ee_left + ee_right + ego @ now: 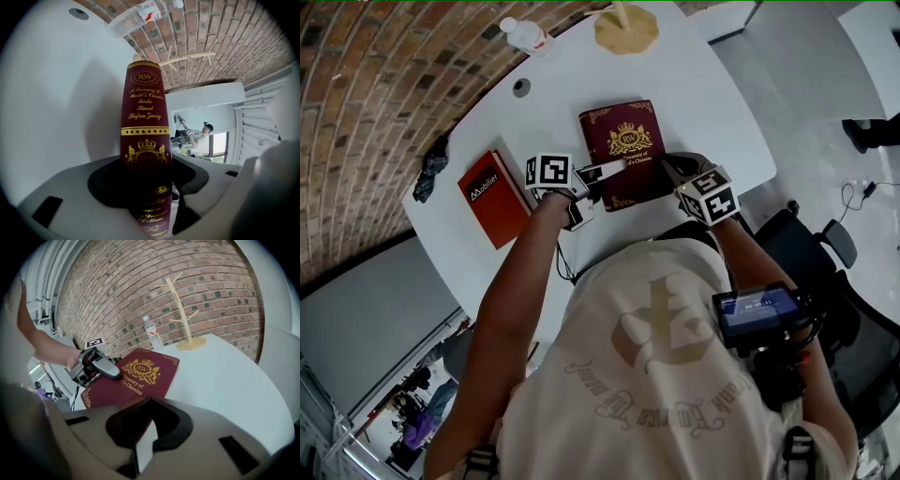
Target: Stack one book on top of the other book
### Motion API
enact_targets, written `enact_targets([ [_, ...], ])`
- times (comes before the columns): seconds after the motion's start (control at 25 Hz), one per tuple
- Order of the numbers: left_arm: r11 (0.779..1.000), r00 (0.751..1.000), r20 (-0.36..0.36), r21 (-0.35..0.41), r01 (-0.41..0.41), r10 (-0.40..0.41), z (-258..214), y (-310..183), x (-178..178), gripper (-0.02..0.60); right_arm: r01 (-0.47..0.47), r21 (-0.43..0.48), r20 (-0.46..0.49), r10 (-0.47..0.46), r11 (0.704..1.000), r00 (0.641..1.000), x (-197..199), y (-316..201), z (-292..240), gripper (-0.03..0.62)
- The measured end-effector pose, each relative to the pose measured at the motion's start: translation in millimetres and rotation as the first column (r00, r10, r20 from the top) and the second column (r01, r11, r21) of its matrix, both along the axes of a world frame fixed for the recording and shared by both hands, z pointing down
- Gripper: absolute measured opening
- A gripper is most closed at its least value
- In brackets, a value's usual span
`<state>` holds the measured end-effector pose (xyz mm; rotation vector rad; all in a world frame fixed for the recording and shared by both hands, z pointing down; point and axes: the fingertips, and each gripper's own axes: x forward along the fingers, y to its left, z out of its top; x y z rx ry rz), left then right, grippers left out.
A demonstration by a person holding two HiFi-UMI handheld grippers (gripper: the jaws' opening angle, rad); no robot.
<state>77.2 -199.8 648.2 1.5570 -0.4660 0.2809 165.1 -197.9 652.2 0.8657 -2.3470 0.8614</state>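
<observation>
1. Head view: the maroon book [623, 141] lies cover up near the middle of the white table [694, 84]. The orange book [492, 197] lies well apart from it, toward the table's left edge.
2. The left gripper [598, 183] is at the maroon book's spine side and the right gripper [670, 169] is at the opposite near corner. Both are pinching the maroon book. The left jaws are closed over the spine with the upper one lying on the cover, and the right jaws hold the cover and page block.
3. Step in hand, as judged: a two-handed lift of the maroon book, to carry it onto the orange book.
4. Recommended practice:
   - Raise both grippers together and keep the book level. It looks thick, so a lag on either side would twist it in the pads.
   - Clear the table before travelling left.
   - The orange book looks the smaller, so centre the load over it and set it down flat before letting go.
5. Left gripper view alone shows the spine standing between that gripper's jaws, with its gold lettering. The orange book is absent there.
6. Right gripper view alone shows the white page edge seated in its own jaws and the left gripper's upper jaw resting on the cover.
7. Only the head view shows the orange book, so the placement must be judged from there.
</observation>
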Motion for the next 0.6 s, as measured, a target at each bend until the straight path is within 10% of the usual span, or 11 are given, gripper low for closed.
enact_targets([
  [0.6,0.999,0.999,-0.035,-0.029,-0.017,0.016,1.6,2.1,7.8,0.235,-0.016,-0.003,0.024,0.017,1.0,1.0,-0.9,-1.0,-1.4,0.021],
])
